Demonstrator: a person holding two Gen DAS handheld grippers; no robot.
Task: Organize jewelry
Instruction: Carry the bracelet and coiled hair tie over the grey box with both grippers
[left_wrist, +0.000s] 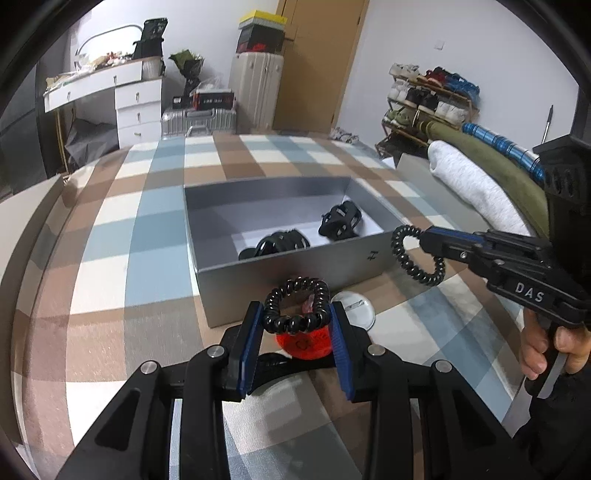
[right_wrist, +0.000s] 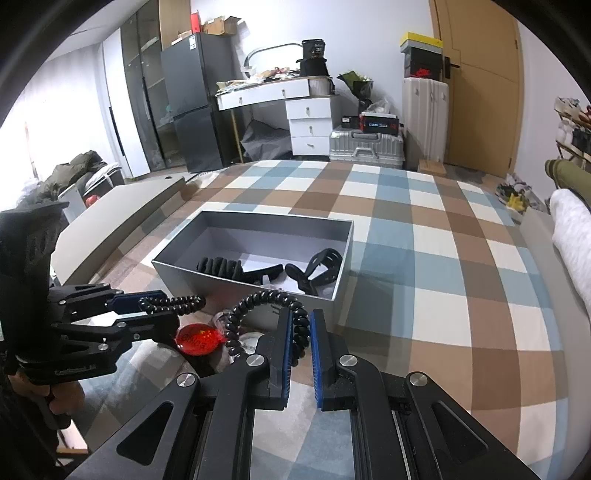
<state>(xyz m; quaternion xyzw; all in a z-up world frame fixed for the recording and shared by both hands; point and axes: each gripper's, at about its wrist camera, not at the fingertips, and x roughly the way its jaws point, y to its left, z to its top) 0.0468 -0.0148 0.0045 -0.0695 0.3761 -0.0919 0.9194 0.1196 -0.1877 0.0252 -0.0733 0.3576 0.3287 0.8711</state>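
A grey open box (left_wrist: 295, 273) sits on the checked cloth and holds two black hair clips (left_wrist: 340, 220) (left_wrist: 275, 244). The box also shows in the right wrist view (right_wrist: 255, 314) with the clips (right_wrist: 319, 271) inside. My left gripper (left_wrist: 295, 319) is shut on a black spiral hair tie (left_wrist: 295, 304), just in front of the box's near wall. My right gripper (right_wrist: 300, 325) is shut on a second black spiral hair tie (right_wrist: 269, 317), held above the cloth at the box's near right corner; this tie also shows in the left wrist view (left_wrist: 415, 254).
A red round badge (left_wrist: 304, 341) and a white round badge (left_wrist: 356, 310) lie on the cloth under the left gripper. A white and an olive roll of fabric (left_wrist: 476, 184) lie at the right. Drawers, suitcases and a shoe rack stand behind.
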